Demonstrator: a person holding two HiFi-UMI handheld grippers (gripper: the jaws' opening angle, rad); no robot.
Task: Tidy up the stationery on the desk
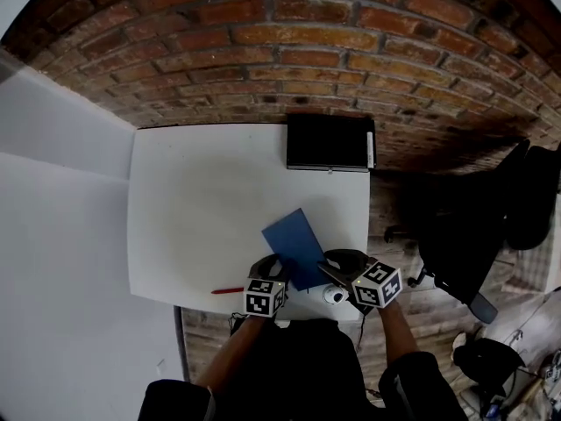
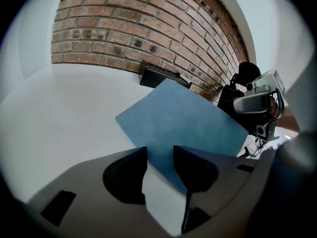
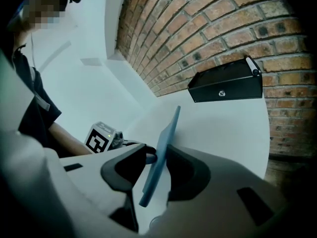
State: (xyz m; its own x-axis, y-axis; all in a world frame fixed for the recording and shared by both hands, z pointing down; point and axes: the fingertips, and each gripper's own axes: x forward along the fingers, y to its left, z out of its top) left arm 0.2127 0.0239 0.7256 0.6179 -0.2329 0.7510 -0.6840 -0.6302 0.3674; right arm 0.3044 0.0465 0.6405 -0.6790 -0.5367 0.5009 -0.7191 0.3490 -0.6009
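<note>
The right gripper [image 3: 156,155] is clamping its jaws on a thin, matte blue notebook [image 3: 166,138], tilted above the smooth white tabletop [image 1: 202,200]. The left gripper [image 2: 159,153] is standing with jaws apart around its corner. Only the head view is showing a red pen [image 1: 227,290].

Your white desk [image 1: 193,200] carries a black box [image 1: 330,142] at its upper right corner, and a red pen [image 1: 227,290] lies by its lower edge, left of centre.

Bright even light; fisheye warp, dark corners.
</note>
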